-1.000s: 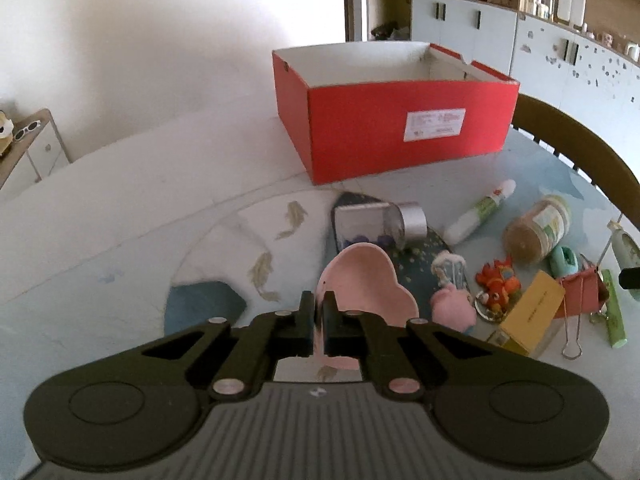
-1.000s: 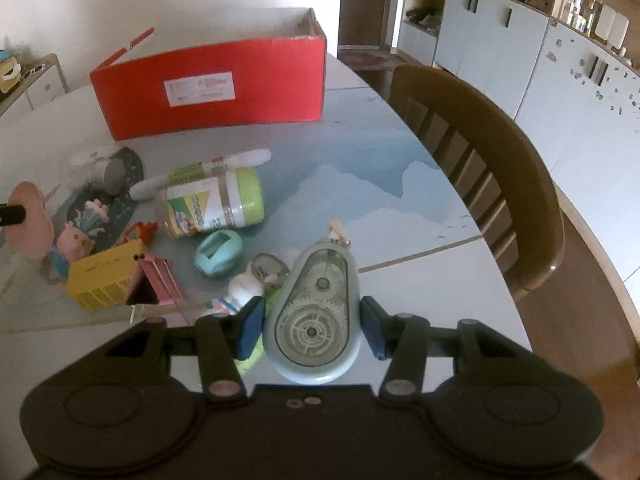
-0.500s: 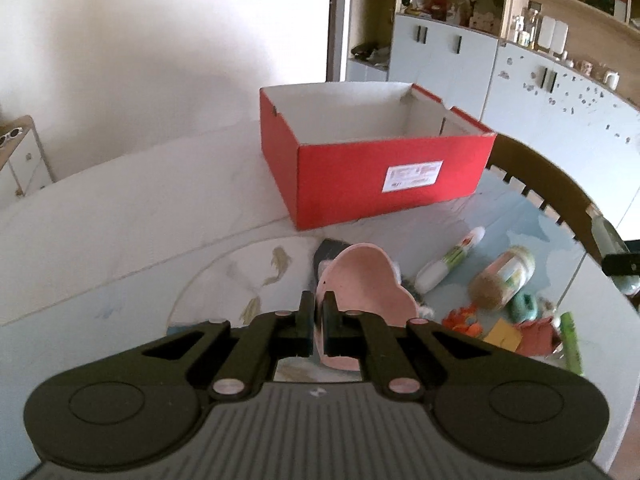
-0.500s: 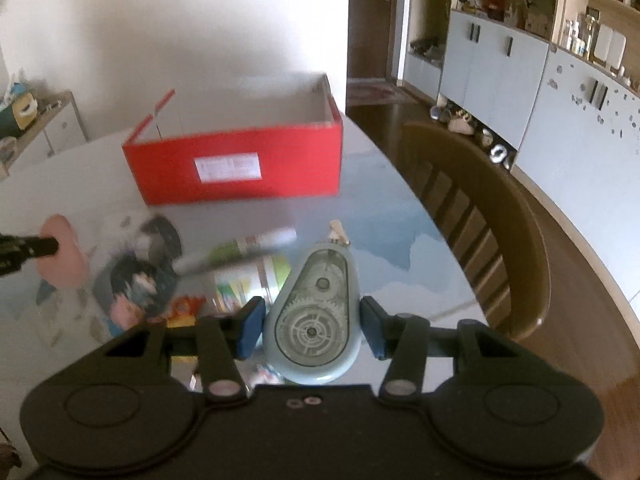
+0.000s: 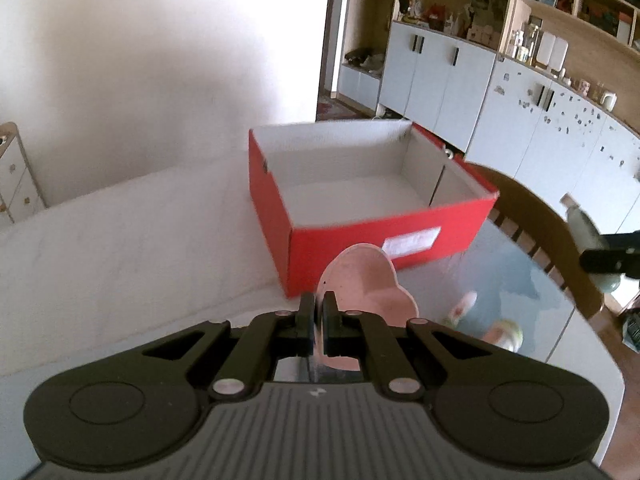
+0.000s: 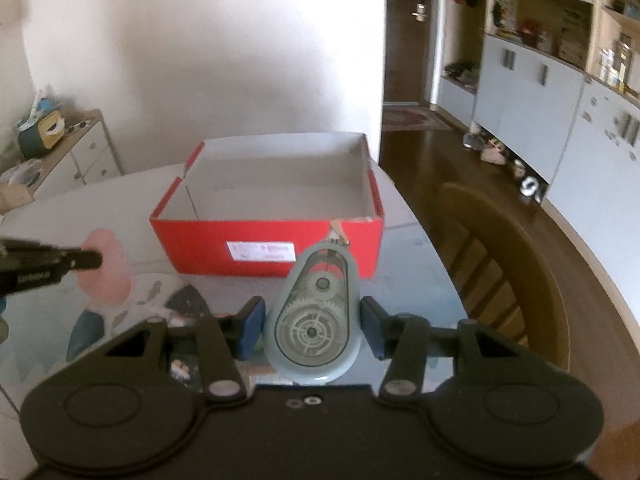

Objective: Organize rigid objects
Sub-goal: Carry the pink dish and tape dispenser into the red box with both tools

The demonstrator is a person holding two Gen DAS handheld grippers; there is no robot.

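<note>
Left gripper [image 5: 319,312]: fingers together, clamped on the edge of a pink heart-shaped dish [image 5: 366,280], held above the table [image 5: 120,248]. Red box [image 5: 360,200] at 12 o'clock from the dish, open top, pale inside, white label on its near wall.

Right gripper [image 6: 312,320]: blue pads [image 6: 252,324] pressed on either side of a pale blue tape dispenser [image 6: 314,320], nose pointing toward 12 o'clock at the red box [image 6: 272,216]. Left gripper and pink dish [image 6: 106,272] at 9 o'clock. Wooden chair [image 6: 516,272] at 3 o'clock, beside the table edge.
</note>
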